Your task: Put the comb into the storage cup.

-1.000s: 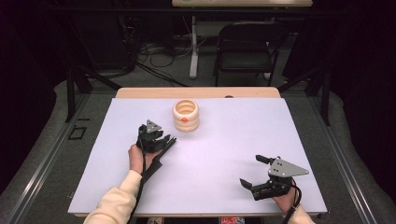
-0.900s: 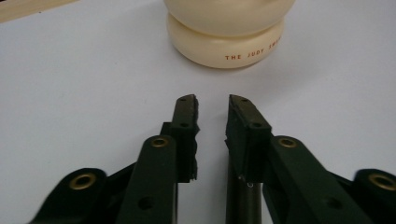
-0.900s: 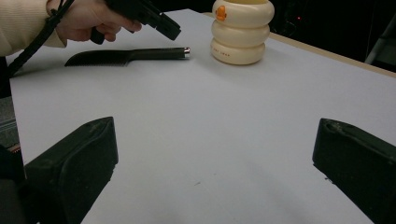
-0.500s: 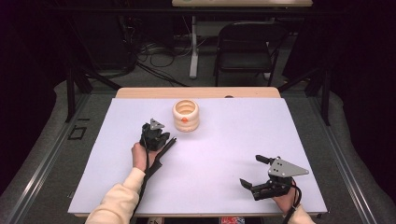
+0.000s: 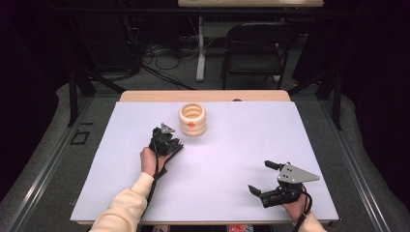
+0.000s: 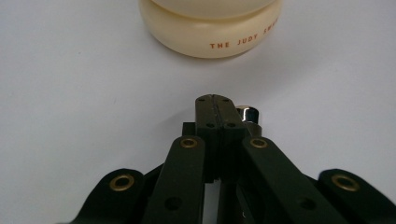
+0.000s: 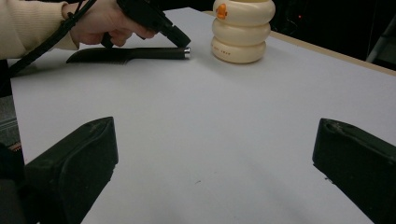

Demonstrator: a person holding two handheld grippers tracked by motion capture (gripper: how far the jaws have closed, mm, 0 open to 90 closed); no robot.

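A cream ribbed jar with an orange dot stands at the table's far middle. In front of it lies a long black tool with a silver end cap. My left gripper points down at that capped end, just short of the jar. Its jaws have just been closing and now meet, with nothing seen between them; the cap shows beside the tips. In the right gripper view, the left gripper tips touch the tool near the cap. My right gripper rests open and empty near the front right edge.
The white table top has a wooden strip along its far edge. Beyond it stand a dark folding chair and cables on the floor. The left gripper's cable trails back along the sleeve.
The left gripper's jaws have closed together, and the hand has edged slightly toward the jar. The right gripper has stayed put.
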